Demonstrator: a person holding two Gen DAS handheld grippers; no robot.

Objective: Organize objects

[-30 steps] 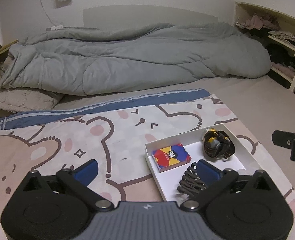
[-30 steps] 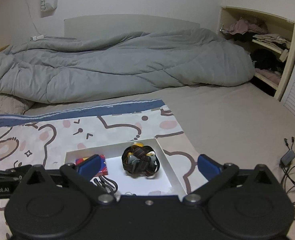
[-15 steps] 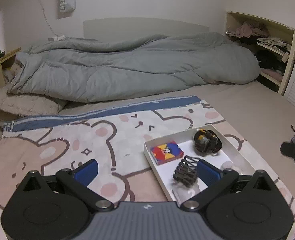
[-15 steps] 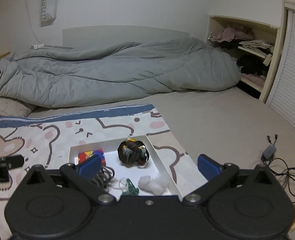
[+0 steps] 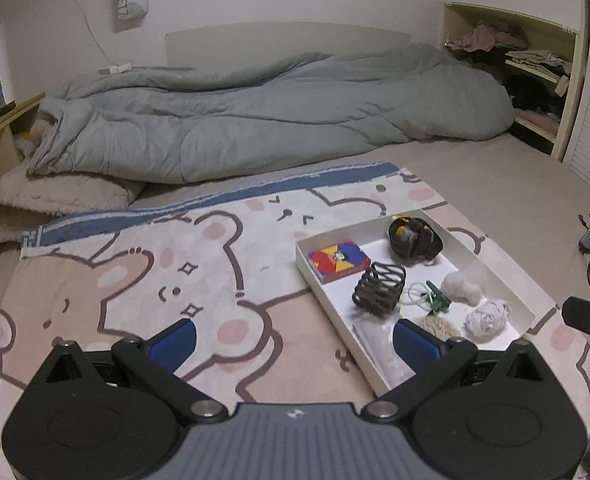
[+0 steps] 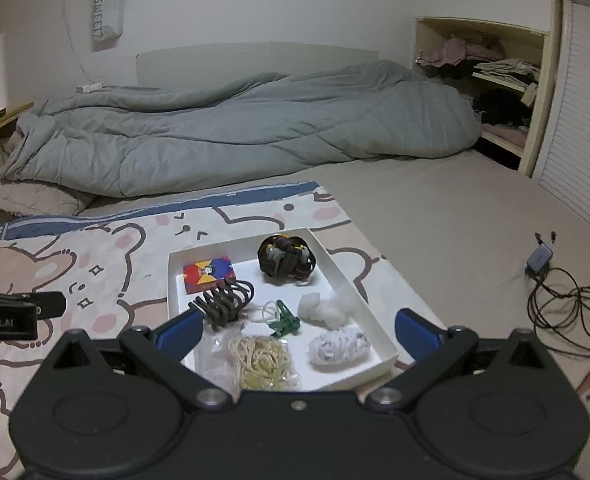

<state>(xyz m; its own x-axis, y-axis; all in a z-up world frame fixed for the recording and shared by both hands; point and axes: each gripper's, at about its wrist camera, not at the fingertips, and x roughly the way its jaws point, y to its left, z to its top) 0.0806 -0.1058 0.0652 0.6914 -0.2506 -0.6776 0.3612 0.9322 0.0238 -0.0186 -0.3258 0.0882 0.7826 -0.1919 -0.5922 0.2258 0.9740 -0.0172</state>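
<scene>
Inside the white tray (image 6: 379, 334), soft cotton tufts (image 6: 321, 310) and probably crumpled tissue (image 6: 337, 348) (featherlight, squashy) want a gentle mid-body pinch; left gripper (image 5: 295, 338) and right gripper (image 6: 299, 326) gape empty.

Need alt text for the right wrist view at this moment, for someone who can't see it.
The open right gripper hovers empty over a white tray on a bear-print blanket. The tray holds a colourful card box, dark hair claw, green clip, cotton balls and other small items.

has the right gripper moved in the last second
Yes. The right gripper has pulled back and up from the white tray: the tray looks smaller and farther, and its near items, hidden before, now show.
</scene>
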